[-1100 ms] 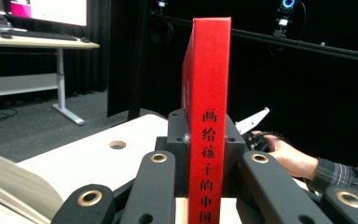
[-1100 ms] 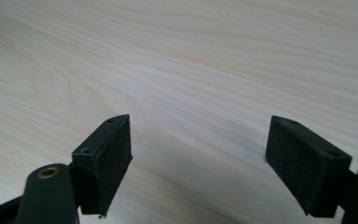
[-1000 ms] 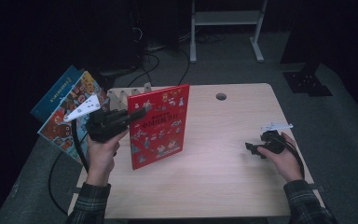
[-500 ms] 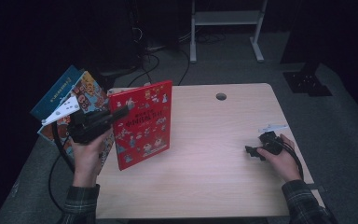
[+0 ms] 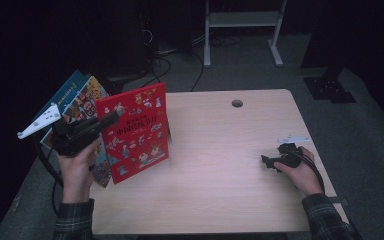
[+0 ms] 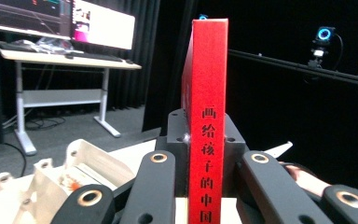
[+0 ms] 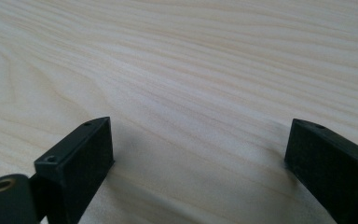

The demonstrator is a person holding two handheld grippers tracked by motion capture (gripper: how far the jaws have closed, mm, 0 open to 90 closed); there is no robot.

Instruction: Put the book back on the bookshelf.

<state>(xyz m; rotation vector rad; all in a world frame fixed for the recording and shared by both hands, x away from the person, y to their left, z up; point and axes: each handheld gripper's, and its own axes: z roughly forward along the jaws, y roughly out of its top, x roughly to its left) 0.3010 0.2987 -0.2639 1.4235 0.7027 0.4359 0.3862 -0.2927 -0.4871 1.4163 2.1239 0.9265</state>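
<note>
A red picture book (image 5: pixel 137 132) stands upright at the left end of the wooden table (image 5: pixel 220 195), leaning slightly. My left gripper (image 5: pixel 112 119) is shut on its spine edge, held in a hand that comes from the lower left. In the left gripper view the red spine (image 6: pixel 209 93) with black characters rises between the two black jaws. My right gripper (image 5: pixel 266 161) rests low on the table at the right. Its jaws stand wide open over bare wood (image 7: pixel 200 93), with nothing between them.
Behind the red book, a blue book (image 5: pixel 65 97) and a colourful picture book (image 5: pixel 87 100) lean past the table's left edge. A pale slotted stand (image 6: pixel 74 163) lies beside the left jaw. The table has a cable hole (image 5: pixel 237 103) near its far edge.
The left gripper has carried the red book leftward, up against the other two books at the table's left edge. The right gripper has stayed where it was.
</note>
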